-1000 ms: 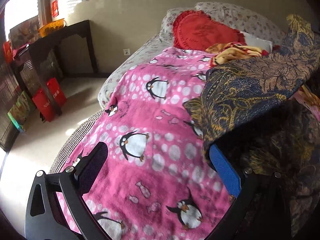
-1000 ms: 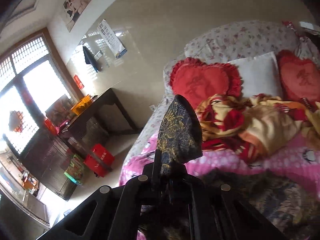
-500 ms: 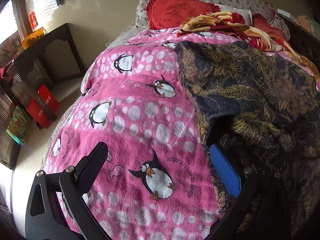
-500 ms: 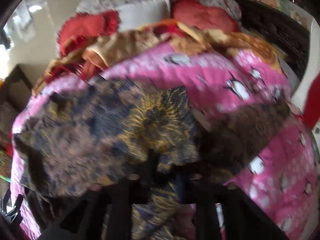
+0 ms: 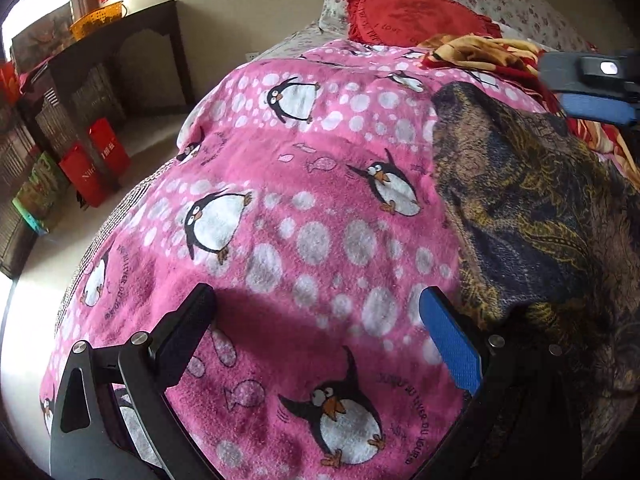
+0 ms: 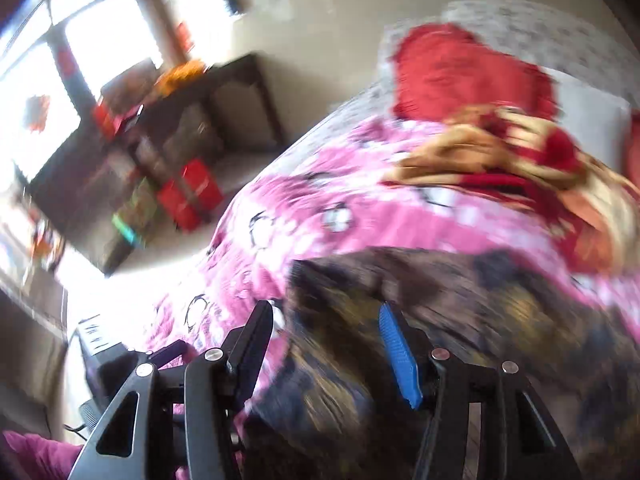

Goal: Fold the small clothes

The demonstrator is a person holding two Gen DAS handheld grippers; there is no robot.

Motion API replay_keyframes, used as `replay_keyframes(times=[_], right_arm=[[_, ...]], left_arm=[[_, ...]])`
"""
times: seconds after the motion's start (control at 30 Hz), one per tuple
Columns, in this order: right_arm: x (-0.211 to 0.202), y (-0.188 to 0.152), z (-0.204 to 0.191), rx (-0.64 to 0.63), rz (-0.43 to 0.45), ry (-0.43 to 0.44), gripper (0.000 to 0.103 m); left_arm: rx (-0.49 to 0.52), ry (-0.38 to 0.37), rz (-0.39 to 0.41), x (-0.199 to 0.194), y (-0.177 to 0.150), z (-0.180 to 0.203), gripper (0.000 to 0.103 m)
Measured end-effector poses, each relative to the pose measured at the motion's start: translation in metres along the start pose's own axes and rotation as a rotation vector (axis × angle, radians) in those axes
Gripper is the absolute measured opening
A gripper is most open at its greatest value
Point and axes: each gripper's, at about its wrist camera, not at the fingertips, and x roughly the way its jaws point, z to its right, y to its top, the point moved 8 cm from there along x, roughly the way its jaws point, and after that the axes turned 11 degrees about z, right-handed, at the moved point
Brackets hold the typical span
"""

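Left wrist view shows my left claw (image 5: 316,332) wide over the penguin blanket (image 5: 304,216), right claw (image 6: 326,344) likewise wide, the dark patterned garment (image 5: 532,208) spread flat for folding.

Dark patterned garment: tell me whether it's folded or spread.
Spread, not neatly folded: the dark patterned garment lies loosely rumpled across the pink penguin blanket.

One pink blanket (image 5: 304,208) covers the bed, with one dark patterned garment (image 5: 532,208) lying on it. One red heart cushion (image 5: 408,12) shows in the left view (the right view catches the edge of a second (image 6: 632,152)). Two red bags (image 5: 94,164) stand on the floor, and one yellow basket (image 5: 98,20) sits on one dark table (image 5: 132,28).
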Motion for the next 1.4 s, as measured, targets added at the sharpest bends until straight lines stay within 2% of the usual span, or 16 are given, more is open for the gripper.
replay_keyframes(times=[0.1,0.17,0.2,0.33,0.47,0.57,0.7,0.77,0.8,0.9,1.03,1.13,1.2,1.23,1.3,1.4], right_arm=[[0.05,-0.009,-0.017,-0.099,-0.101,-0.01,0.051],[0.074,-0.016,-0.015,-0.158,-0.169,-0.027,0.012],[0.078,-0.02,-0.019,-0.182,-0.185,-0.029,0.006],[0.081,-0.003,-0.044,-0.127,-0.14,0.106,0.006],[0.107,0.004,-0.049,-0.05,-0.118,0.118,0.005],[0.118,-0.005,-0.037,0.021,-0.15,0.082,0.005],[0.041,0.0,-0.034,0.069,-0.047,0.145,0.013],[-0.004,-0.015,-0.036,0.068,-0.036,0.168,0.036],[-0.018,-0.027,-0.036,0.075,-0.04,0.17,0.042],[-0.045,-0.077,-0.05,0.099,-0.064,0.222,0.046],[-0.008,-0.13,-0.056,0.15,-0.136,0.161,0.046],[0.017,-0.115,-0.047,0.208,-0.05,0.076,0.047],[0.023,-0.102,-0.064,0.225,-0.001,0.111,0.047],[0.029,-0.102,-0.076,0.24,-0.015,0.143,0.047],[0.045,-0.116,-0.095,0.235,-0.044,0.126,0.047],[0.045,-0.129,-0.102,0.245,0.028,0.086,0.051]], left_arm=[[-0.01,-0.018,0.007,-0.001,0.0,-0.003,0.102],[-0.02,-0.039,0.012,-0.004,0.001,-0.006,0.102],[-0.031,-0.051,0.02,-0.007,0.001,-0.009,0.102],[-0.065,-0.094,0.046,-0.02,0.0,-0.017,0.102],[0.008,-0.101,0.066,-0.03,-0.003,-0.006,0.102],[0.048,-0.078,0.056,-0.029,-0.004,-0.003,0.102],[-0.009,-0.067,0.051,-0.025,0.0,-0.018,0.102],[-0.037,-0.05,0.054,-0.023,0.004,-0.03,0.102],[-0.044,-0.038,0.058,-0.022,0.006,-0.035,0.102],[-0.055,0.0,0.069,-0.022,0.012,-0.05,0.102],[-0.085,0.029,0.077,-0.028,0.021,-0.066,0.102],[-0.083,0.043,0.111,-0.044,0.033,-0.075,0.102],[-0.07,0.051,0.14,-0.054,0.043,-0.081,0.102],[-0.066,0.057,0.153,-0.058,0.048,-0.084,0.102],[-0.067,0.068,0.175,-0.063,0.059,-0.09,0.102],[-0.07,0.061,0.192,-0.065,0.073,-0.09,0.102]])
